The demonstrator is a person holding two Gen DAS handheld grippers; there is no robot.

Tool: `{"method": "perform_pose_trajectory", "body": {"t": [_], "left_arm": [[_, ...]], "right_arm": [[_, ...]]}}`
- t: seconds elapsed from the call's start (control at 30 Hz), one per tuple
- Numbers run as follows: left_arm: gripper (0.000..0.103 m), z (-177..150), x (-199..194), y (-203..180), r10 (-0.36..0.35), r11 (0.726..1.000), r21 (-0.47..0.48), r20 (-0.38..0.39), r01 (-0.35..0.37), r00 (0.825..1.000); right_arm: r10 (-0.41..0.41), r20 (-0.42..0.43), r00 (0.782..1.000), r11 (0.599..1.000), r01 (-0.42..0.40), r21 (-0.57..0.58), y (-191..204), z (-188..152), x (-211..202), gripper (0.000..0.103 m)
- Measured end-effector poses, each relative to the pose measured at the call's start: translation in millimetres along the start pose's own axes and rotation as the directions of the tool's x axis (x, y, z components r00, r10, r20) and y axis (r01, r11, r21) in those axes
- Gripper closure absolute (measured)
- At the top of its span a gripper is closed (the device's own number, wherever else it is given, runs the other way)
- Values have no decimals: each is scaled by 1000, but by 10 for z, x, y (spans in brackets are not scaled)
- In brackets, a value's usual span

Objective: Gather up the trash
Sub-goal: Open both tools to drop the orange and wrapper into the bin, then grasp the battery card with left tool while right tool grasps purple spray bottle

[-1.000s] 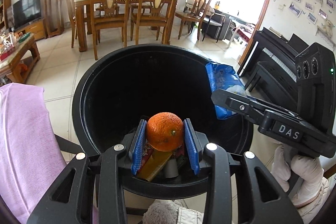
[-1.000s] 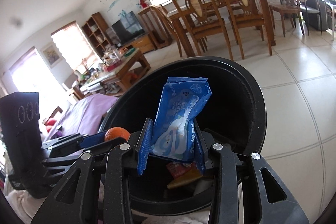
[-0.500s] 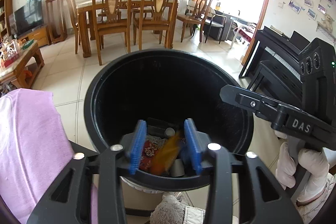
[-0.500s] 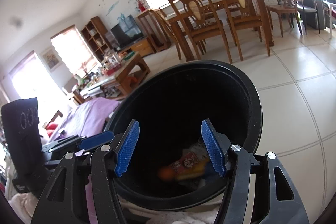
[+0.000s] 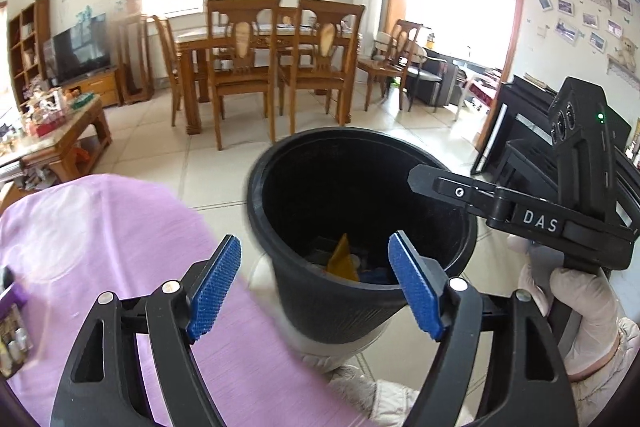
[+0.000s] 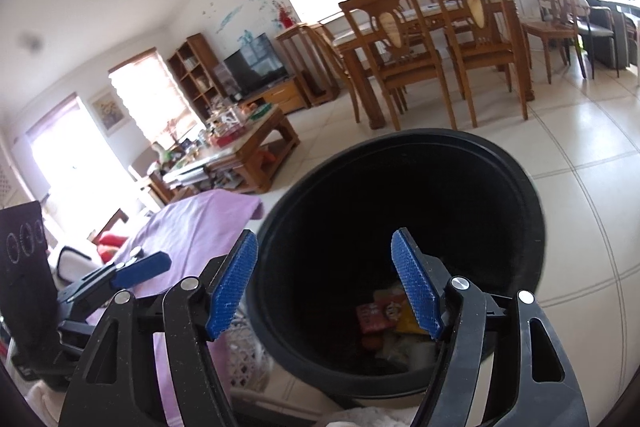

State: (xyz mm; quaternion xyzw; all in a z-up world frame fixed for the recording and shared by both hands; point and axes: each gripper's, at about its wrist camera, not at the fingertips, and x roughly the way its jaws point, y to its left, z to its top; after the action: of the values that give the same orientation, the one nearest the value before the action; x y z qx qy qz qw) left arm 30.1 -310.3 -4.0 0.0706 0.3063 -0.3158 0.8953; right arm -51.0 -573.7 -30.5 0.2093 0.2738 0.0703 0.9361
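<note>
Above the black trash bin [image 5: 320, 195], the left hand-held gripper [image 5: 316, 281] hangs with its blue-padded jaws spread wide and nothing between them, its left finger over the lilac cloth [image 5: 100, 235] and its right finger over the bin's near rim. The right hand-held gripper [image 6: 326, 283] is likewise parted and empty, its jaws framing the bin's dark mouth; in the left wrist view its black body, marked DAS, reaches in from the right across the bin's rim, held by a hand in a pale glove [image 5: 580, 311]. The trash lies at the bottom of the bin: a red snack wrapper [image 6: 376, 311], a yellow wrapper [image 6: 406, 321] just beside it, an orange fruit [image 6: 370, 343] below them and some pale scraps that are too dim to name. The bin stands on the tiled floor [image 6: 580, 187], just beside the cloth-covered seat. Farther back are a wooden dining table with chairs [image 5: 260, 55], a cluttered coffee table [image 5: 60, 131], a television [image 5: 78, 53] and a dark piano [image 5: 516, 131] by the right wall.
</note>
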Motion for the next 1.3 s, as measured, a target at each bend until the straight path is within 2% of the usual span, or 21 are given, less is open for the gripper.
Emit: {"method": "perform_pose_trajectory", "body": {"t": [0.17, 0.33, 0.43, 0.53, 0.6, 0.7, 0.8, 0.87, 1.03, 1.13, 1.17, 1.2, 1.27, 1.3], "left_arm": [[27, -144, -293, 404, 71, 996, -62, 11, -71, 997], [27, -368, -655, 996, 171, 970, -181, 17, -165, 985], [27, -542, -943, 1456, 251, 930, -281, 21, -236, 968], [27, -783, -1245, 1926, 337, 867, -393, 10, -307, 941], [27, -915, -1386, 2148, 367, 829, -451, -6, -330, 930], [27, -1069, -1506, 2513, 377, 771, -539, -44, -340, 925], [27, -1201, -1487, 2835, 327, 731, -611, -77, -303, 942], [28, -1239, -1417, 2934, 291, 721, -632, -98, -285, 952], [29, -1323, -1267, 3090, 207, 725, -647, -123, -236, 971], [36, -1338, -1249, 3138, 213, 730, -641, -118, -238, 970], [44, -1338, -1238, 3167, 211, 727, -644, -120, -238, 970], [62, -1337, -1208, 3186, 203, 727, -646, -120, -232, 972], [84, -1349, -1121, 3218, 147, 738, -647, -123, -192, 981], [85, -1359, -1130, 3204, 149, 748, -636, -117, -189, 982]], "right_arm": [[46, -30, 999, 997, -47, -58, 462, -30, 201, 30], [98, -73, 992, 988, -106, -112, 976, -61, 464, 30], [132, -107, 985, 978, -147, -147, 1330, -111, 626, 30], [162, -142, 977, 964, -187, -187, 1671, -150, 798, 30], [185, -171, 968, 952, -219, -214, 1924, -209, 936, 30], [207, -210, 955, 931, -259, -258, 2290, -325, 1127, 30], [225, -239, 944, 911, -291, -293, 2576, -401, 1261, 30], [231, -255, 939, 897, -307, -319, 2768, -444, 1339, 30], [227, -288, 930, 856, -332, -397, 3156, -419, 1569, 30], [214, -307, 927, 824, -340, -453, 3383, -404, 1738, 30], [211, -313, 926, 814, -344, -469, 3422, -394, 1784, 30], [208, -322, 924, 799, -350, -489, 3490, -394, 1844, 30], [199, -332, 922, 771, -356, -528, 3622, -395, 1956, 30], [192, -338, 921, 753, -359, -551, 3669, -393, 2026, 30]]}}
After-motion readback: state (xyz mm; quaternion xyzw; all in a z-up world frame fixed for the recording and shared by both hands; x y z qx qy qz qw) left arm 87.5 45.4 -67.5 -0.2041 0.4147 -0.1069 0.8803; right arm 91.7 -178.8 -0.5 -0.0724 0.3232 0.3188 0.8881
